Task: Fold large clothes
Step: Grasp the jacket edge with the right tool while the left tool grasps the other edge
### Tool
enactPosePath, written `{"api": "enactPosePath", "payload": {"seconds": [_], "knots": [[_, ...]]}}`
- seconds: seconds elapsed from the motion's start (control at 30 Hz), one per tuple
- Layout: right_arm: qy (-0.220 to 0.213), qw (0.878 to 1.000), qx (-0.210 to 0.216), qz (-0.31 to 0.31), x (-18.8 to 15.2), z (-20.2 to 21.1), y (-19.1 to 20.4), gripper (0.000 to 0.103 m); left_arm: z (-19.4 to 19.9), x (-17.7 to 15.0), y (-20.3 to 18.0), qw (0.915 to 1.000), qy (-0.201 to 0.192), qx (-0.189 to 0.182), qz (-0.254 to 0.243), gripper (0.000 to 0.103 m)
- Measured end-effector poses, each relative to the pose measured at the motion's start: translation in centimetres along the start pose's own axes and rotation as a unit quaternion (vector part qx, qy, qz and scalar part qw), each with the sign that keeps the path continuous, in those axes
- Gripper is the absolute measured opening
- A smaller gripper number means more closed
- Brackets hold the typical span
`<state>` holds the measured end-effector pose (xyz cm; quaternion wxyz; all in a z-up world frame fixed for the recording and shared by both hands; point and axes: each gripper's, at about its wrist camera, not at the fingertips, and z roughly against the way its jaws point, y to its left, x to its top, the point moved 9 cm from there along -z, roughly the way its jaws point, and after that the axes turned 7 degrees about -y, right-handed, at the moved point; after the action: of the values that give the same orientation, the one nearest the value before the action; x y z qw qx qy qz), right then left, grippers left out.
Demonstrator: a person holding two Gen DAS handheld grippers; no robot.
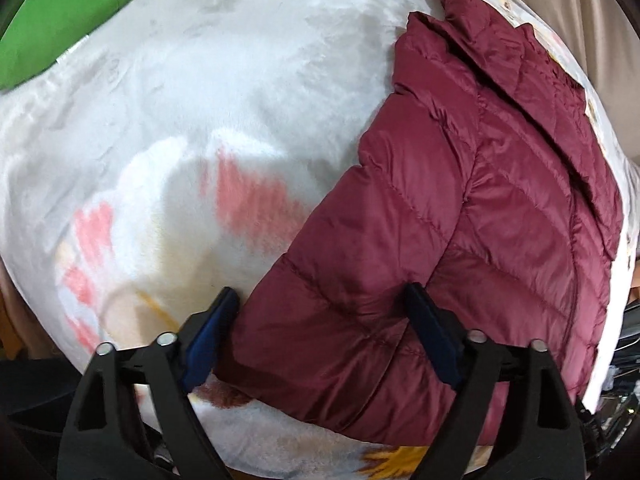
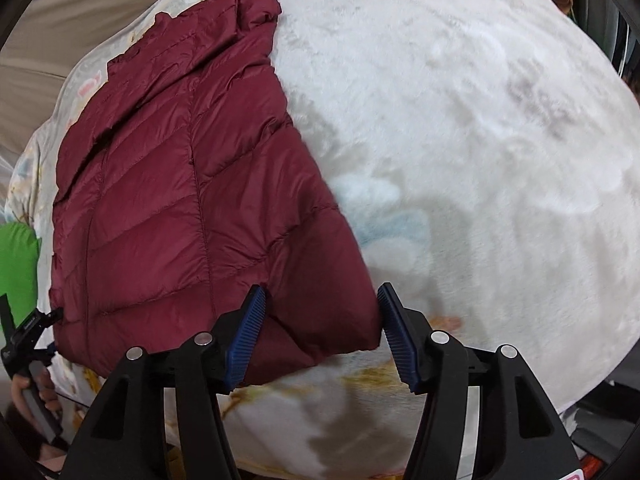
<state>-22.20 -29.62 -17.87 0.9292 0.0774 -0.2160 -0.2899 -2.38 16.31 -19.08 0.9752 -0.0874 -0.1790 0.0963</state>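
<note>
A dark red quilted puffer jacket (image 1: pixel 500 200) lies on a white fluffy blanket (image 1: pixel 224 80) with a pink and yellow print. In the left wrist view my left gripper (image 1: pixel 320 320) is open, its blue-padded jaws standing either side of the jacket's near sleeve end. In the right wrist view the same jacket (image 2: pixel 168 184) fills the left half, and my right gripper (image 2: pixel 320 320) is open around its near corner. The cloth sits between the jaws in both views, not pinched. The left gripper's handle, with the hand on it, shows at the far left of the right wrist view (image 2: pixel 24 340).
A green cloth (image 1: pixel 72 12) lies at the blanket's far left corner and also shows in the right wrist view (image 2: pixel 16 264). A beige surface (image 2: pixel 80 12) lies beyond the blanket's far edge. The blanket's near edge (image 2: pixel 560 392) drops off close to the grippers.
</note>
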Motion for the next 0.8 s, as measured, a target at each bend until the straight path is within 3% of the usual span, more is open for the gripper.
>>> {"api": "enactPosePath", "payload": {"seconds": [0.07, 0.13, 0.2, 0.4, 0.5, 0.67, 0.73, 0.8], "knots": [[0.002, 1.000, 0.009, -0.007, 0.0, 0.0, 0.3, 0.050, 0.3, -0.2, -0.5, 0.9997, 0.007, -0.021, -0.010, 0.052], [0.001, 1.000, 0.019, -0.004, 0.1, 0.2, 0.7, 0.028, 0.8, -0.2, -0.9, 0.9992, 0.012, -0.033, -0.018, 0.026], [-0.006, 1.000, 0.021, 0.005, 0.4, 0.6, 1.1, 0.015, 1.6, -0.1, -1.1, 0.9987, 0.013, -0.041, -0.029, 0.012], [-0.046, 0.997, 0.035, 0.048, 1.1, 4.2, 2.1, 0.006, 6.5, -0.7, -2.0, 0.9954, -0.004, -0.070, -0.066, 0.006], [-0.031, 0.993, 0.049, 0.103, 0.0, 6.8, 2.5, 0.005, 8.9, -1.3, -2.6, 0.9937, 0.003, -0.076, -0.082, 0.006], [0.048, 0.968, 0.123, 0.214, -4.0, 10.8, 3.3, 0.005, 13.4, -4.4, -1.6, 0.9951, 0.007, -0.066, -0.073, 0.006], [0.039, 0.963, 0.158, 0.214, -3.1, 13.0, 3.7, 0.005, 14.9, -5.0, -1.3, 0.9958, 0.004, -0.066, -0.063, 0.006], [-0.004, 0.963, 0.186, 0.193, 0.0, 15.3, 4.5, 0.005, 16.2, -3.6, -2.0, 0.9955, -0.022, -0.082, -0.041, 0.005]]}}
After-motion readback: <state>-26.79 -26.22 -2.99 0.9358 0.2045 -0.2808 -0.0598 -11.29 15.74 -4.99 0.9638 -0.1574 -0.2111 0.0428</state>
